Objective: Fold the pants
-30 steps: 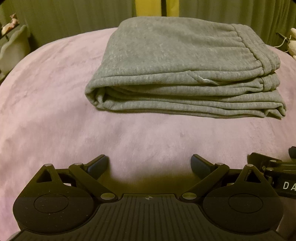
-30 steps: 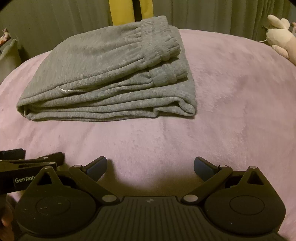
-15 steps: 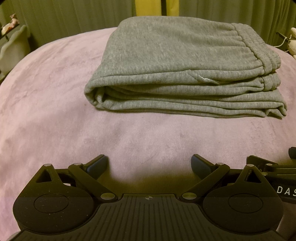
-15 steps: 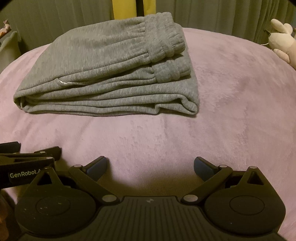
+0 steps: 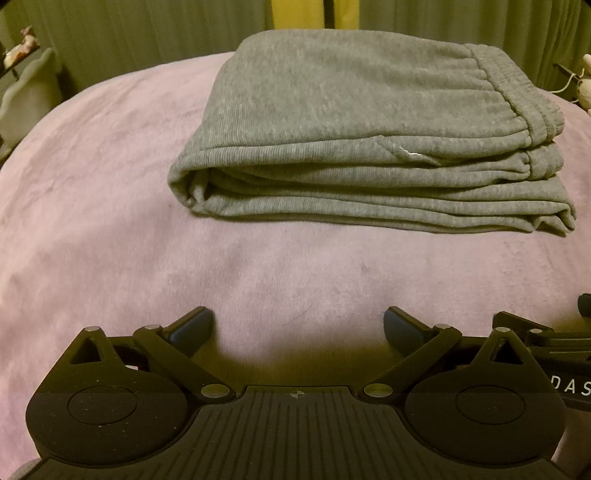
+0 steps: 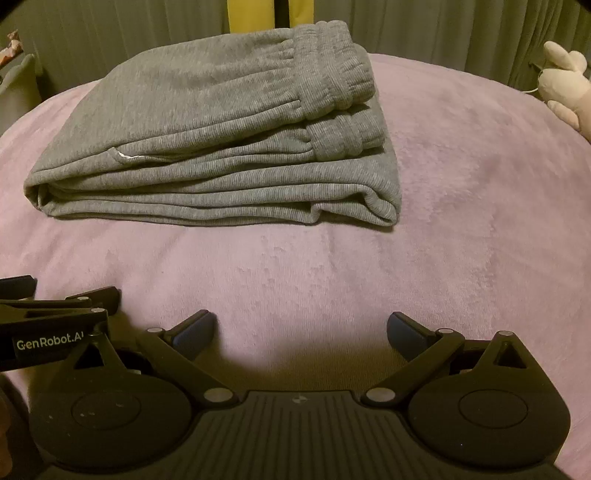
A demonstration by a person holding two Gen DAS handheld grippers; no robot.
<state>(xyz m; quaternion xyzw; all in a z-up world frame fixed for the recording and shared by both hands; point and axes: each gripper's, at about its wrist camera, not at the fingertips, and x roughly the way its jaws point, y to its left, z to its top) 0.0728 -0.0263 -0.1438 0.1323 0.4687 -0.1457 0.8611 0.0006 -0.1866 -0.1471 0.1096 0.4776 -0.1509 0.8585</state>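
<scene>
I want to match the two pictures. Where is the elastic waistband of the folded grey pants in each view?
Left wrist view: the waistband is at the upper right, on the right end of the folded pants.
Right wrist view: the waistband is at the top, near the middle, on the right end of the pile.
Shared landmark: the yellow strip between the curtains, behind the pants.

- The pants were seen in heather grey, finely ribbed.
- The blanket was coloured plain pale pink.
- The curtains were rendered olive green, with a yellow strip between.
- The left gripper and right gripper were finished black, with blue pads.
- The plush toy was coloured cream.
</scene>
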